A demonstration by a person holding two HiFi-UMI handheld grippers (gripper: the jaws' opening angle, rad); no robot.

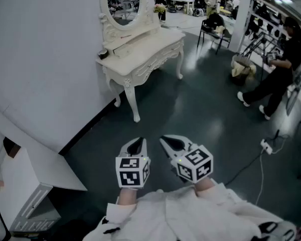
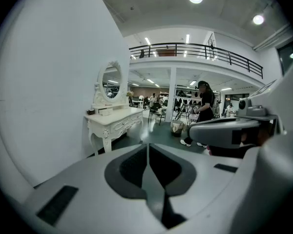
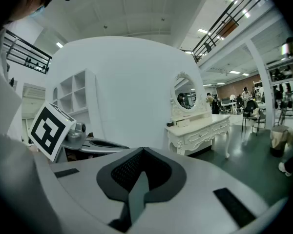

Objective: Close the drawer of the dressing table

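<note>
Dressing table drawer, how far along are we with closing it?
Nothing looks done yet. In hand: the left gripper and right gripper are both shut and empty, held over the floor, well short of the dressing table by the wall. A small drawer under the mirror seems to stick out, though that is uncertain. Left: walk up and push it in.

Big open lab/studio hall: mezzanine railing, white partition wall, lone dressing table, power strip on floor.
</note>
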